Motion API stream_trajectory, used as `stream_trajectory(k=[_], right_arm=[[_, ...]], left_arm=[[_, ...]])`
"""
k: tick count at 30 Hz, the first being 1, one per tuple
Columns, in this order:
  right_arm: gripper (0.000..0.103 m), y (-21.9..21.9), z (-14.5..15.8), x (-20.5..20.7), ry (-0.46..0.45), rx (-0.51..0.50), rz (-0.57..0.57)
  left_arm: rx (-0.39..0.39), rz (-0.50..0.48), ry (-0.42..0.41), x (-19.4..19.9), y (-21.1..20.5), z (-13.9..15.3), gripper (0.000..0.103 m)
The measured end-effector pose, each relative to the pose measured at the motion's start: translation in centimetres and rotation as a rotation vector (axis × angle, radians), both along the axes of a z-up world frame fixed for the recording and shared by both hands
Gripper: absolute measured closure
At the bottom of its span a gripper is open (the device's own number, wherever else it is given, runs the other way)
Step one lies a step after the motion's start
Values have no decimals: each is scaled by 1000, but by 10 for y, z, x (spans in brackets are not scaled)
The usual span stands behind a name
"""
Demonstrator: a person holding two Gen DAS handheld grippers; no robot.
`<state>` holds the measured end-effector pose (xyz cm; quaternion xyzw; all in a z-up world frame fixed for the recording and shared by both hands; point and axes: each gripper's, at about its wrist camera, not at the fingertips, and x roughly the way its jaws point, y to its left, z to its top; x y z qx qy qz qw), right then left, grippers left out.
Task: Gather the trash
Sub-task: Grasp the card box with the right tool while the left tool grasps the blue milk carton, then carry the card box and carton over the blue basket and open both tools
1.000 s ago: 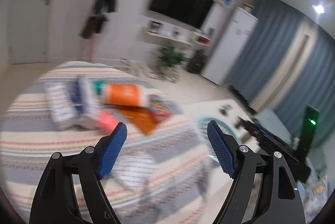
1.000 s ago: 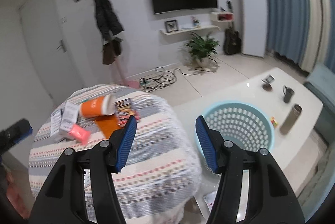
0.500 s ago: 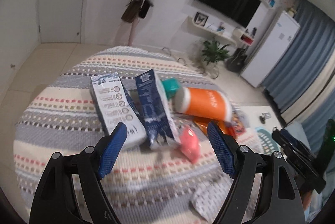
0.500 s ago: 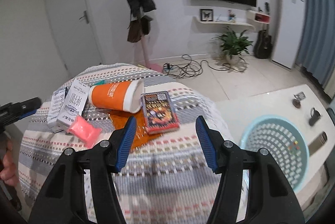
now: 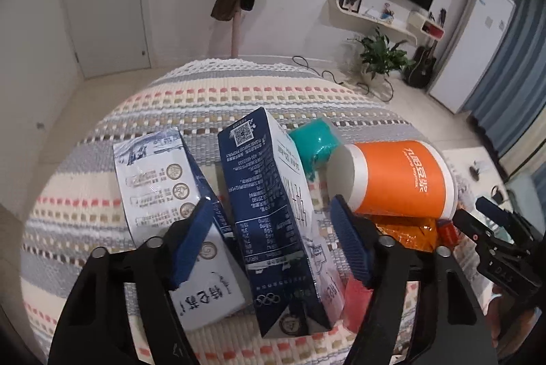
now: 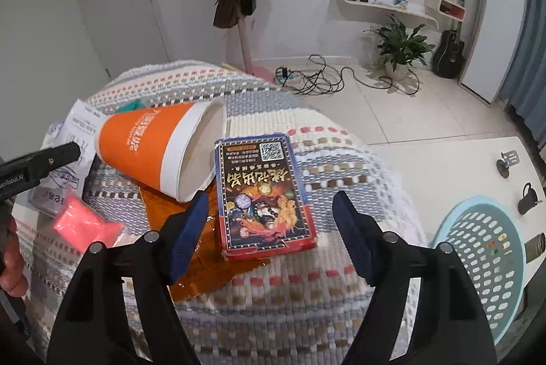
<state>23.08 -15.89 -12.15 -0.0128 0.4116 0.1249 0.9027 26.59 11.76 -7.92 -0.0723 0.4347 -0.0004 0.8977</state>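
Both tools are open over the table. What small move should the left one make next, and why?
Probably ease the left tool forward and close on the dark blue carton. It lies between the open blue pads, nearer than the orange cup, and nothing is gripped yet. The right tool is framing the card box, and the blue basket waits to the right.

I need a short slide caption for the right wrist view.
Open right gripper over a box beside a tipped orange cup; blue basket at right.
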Motion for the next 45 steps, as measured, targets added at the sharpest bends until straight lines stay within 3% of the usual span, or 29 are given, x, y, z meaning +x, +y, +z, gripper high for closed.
stream_trajectory(k=[1,7,10,12,17,24,30,36,45], right_arm=[[32,1,-3,2,10,-1,0],[32,2,-9,11,50,9,5],[44,2,-9,15,69,10,10],[44,4,-8,13,60,-11,11],[44,0,4,1,6,11,22],[44,-36,44,-25,-98,75,-22],[44,-86,74,-49,-193,76,-111],[44,-147,88,-63,-242,46,-232],[44,-250,59,-69,-154,73,-408]], left_arm=[[15,-7,2,1,-3,1,47],[18,-53,35,-3,-18,-5,58],[20,-34,53,-3,-18,-12,68],[-12,-20,47,-4,-14,-12,70],[-62,-5,-48,-25,-4,8,72],[-139,-71,-264,-67,-19,68,72],[-169,-188,-338,-80,-82,102,72],[-188,-324,-339,-74,-161,108,72],[-197,-502,-252,-57,-274,81,72]])
